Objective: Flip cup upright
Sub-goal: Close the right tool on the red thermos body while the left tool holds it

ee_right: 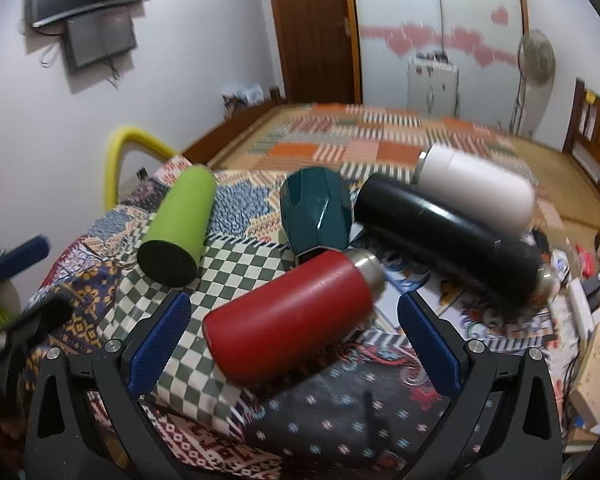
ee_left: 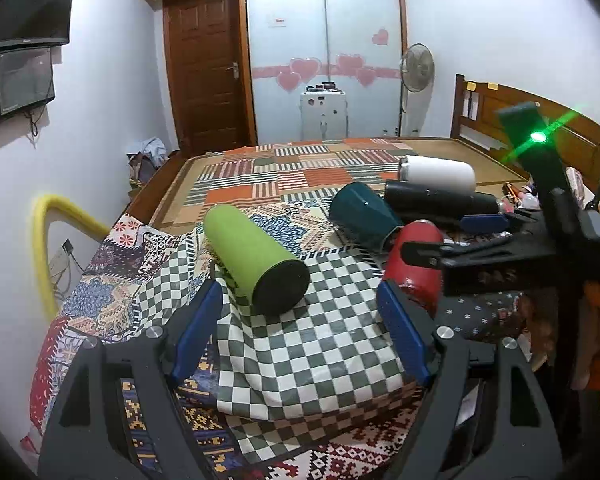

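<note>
Several cups and flasks lie on their sides on patterned cloths. A green cup (ee_left: 252, 256) lies just ahead of my open, empty left gripper (ee_left: 300, 312), its black base toward me; it also shows in the right wrist view (ee_right: 180, 220). A red flask (ee_right: 288, 316) lies between the open jaws of my right gripper (ee_right: 296, 340), steel neck pointing away; the pads are apart from it. The red flask (ee_left: 416, 264) and the right gripper (ee_left: 452, 240) show at the right of the left wrist view. A teal faceted cup (ee_right: 316, 212), a black flask (ee_right: 448, 236) and a white flask (ee_right: 476, 192) lie behind.
A checkered cloth (ee_left: 316, 356) covers a raised cushion on the bed. A yellow padded rail (ee_left: 40, 248) stands at the left edge. Boxes and clutter (ee_right: 580, 320) lie at the right. A wooden headboard (ee_left: 520, 128) and a fan (ee_left: 416, 68) stand farther back.
</note>
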Action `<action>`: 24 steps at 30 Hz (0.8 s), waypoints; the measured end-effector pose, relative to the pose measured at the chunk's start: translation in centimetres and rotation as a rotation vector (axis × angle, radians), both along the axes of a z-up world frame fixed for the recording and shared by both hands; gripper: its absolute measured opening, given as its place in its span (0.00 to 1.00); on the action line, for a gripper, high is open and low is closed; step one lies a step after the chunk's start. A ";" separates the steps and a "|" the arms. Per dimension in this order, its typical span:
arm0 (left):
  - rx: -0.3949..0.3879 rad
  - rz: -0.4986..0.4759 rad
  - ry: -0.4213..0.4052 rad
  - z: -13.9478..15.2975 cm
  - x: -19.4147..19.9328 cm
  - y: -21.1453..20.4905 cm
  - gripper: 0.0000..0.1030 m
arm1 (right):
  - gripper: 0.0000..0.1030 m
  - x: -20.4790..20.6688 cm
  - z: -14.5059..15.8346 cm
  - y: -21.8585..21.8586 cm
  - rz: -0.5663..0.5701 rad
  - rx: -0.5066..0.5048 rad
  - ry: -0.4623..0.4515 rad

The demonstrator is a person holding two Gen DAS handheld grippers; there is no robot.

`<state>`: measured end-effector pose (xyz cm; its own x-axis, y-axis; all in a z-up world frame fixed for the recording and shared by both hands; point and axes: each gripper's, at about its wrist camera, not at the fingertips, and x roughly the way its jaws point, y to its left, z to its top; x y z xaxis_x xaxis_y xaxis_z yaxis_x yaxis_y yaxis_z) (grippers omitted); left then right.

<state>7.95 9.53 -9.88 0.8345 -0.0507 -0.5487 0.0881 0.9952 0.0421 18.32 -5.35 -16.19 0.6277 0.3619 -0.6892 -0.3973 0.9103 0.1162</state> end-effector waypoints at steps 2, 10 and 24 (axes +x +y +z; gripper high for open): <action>-0.012 -0.002 0.003 -0.5 0.1 0.3 0.77 | 1.00 0.9 -0.6 0.8 -0.034 -0.040 0.031; -0.056 0.001 0.009 -1.6 0.1 1.2 0.77 | 1.00 3.5 -2.7 1.4 -0.095 -0.069 0.203; -0.081 -0.015 0.032 -2.2 1.3 0.3 0.77 | 0.89 2.2 -2.3 0.7 0.219 -0.255 0.274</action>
<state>9.28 9.85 -12.13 0.8152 -0.1088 -0.5688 0.1035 0.9938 -0.0417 20.48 -4.61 -18.48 0.3362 0.2630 -0.9043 -0.5702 0.8211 0.0269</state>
